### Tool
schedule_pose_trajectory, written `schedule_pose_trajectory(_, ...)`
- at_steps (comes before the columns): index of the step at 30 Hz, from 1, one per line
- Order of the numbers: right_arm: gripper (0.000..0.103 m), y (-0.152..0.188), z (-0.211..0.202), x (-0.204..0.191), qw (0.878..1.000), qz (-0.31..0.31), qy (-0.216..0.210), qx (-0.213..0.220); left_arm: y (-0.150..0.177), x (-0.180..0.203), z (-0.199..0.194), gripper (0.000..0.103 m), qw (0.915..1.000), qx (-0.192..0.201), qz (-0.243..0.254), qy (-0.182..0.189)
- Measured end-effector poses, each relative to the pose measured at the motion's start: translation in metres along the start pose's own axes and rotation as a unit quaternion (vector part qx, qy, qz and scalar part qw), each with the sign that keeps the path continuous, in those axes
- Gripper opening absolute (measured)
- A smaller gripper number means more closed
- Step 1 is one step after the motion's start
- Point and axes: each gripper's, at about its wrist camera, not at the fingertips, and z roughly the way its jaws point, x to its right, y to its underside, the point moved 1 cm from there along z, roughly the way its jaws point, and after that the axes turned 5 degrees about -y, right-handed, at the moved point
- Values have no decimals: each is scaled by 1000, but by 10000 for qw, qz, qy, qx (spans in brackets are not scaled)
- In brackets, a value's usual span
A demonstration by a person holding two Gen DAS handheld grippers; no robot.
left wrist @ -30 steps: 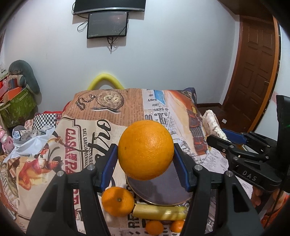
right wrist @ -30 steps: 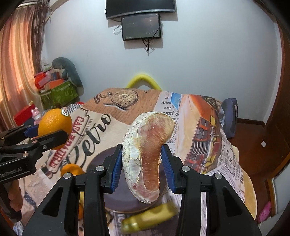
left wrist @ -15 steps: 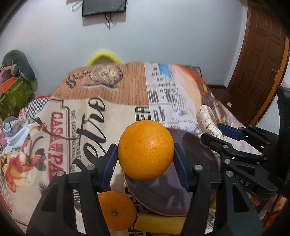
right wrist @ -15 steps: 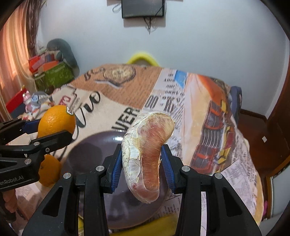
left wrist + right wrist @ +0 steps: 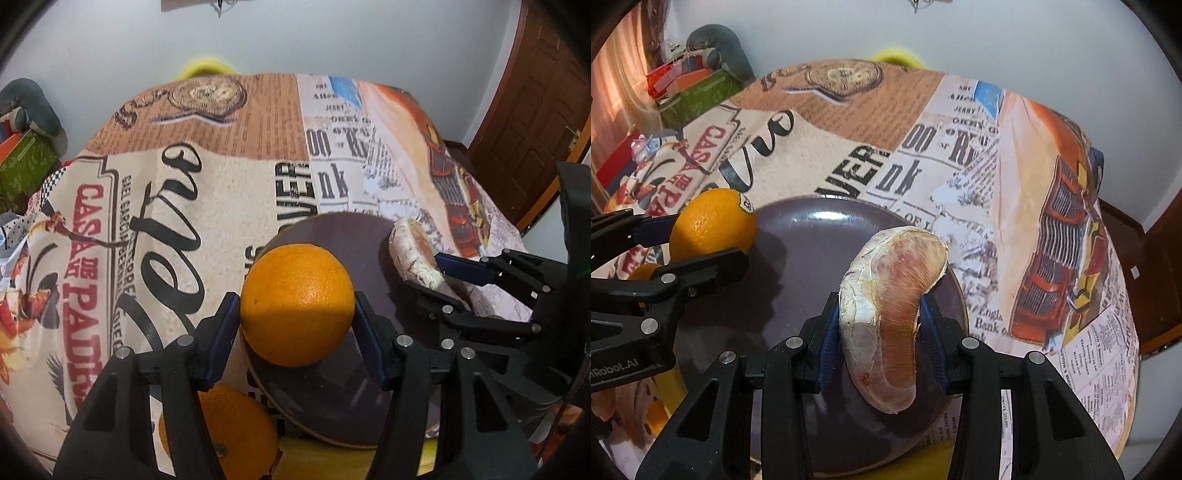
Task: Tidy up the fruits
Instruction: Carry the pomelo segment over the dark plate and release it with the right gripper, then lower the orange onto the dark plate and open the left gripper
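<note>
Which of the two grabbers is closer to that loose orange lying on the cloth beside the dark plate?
Left. The left hand-held gripper, holding an orange, is just above the loose orange. The right hand-held gripper, gripping the peeled fruit segment, is across the plate.

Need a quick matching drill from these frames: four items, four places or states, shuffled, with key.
Items:
1. big orange
2. peeled pomelo segment
3. dark plate
4. small orange

States:
A. lies on the tablecloth beside the plate
B. clamped in the right gripper
C. nothing resting on it
D. clamped in the left gripper

Pairs: 1-D, 2-B, 3-C, 4-A
</note>
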Motion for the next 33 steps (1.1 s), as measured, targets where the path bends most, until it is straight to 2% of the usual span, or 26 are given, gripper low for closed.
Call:
schedule_pose_trajectory(5, 42, 0, -4, -4, 10000, -93, 2, 32, 2, -1, 1, 60, 10000, -47, -11, 14)
schedule_pose_trajectory(7, 51, 0, -8, -5, 9998, -154, 62, 86, 3, -1, 0, 60, 10000, -63, 1, 4)
schedule_pose_trajectory(8, 52, 1, -12, -5, 9997, -166, 98, 115, 4, -1, -2, 60, 10000, -67, 0, -6)
schedule_pose_trajectory(17, 52, 10, -50, 1, 9993, 59, -3, 382, 3, 0, -42, 65, 9996, 269, 14, 76)
schedule_pose_trajectory(20, 58, 18, -68, -1, 9986, 102, 3, 527, 8, -3, -54, 65, 9995, 284, -33, 125)
schedule_pose_trajectory(25, 61, 36, -93, -6, 9980, 81, 39, 621, 22, -5, -74, 67, 9994, 305, -80, 140)
schedule_pose_trajectory(33, 68, 71, -110, -19, 9978, -44, 189, 640, 54, 12, -95, 71, 9994, 257, 28, 209)
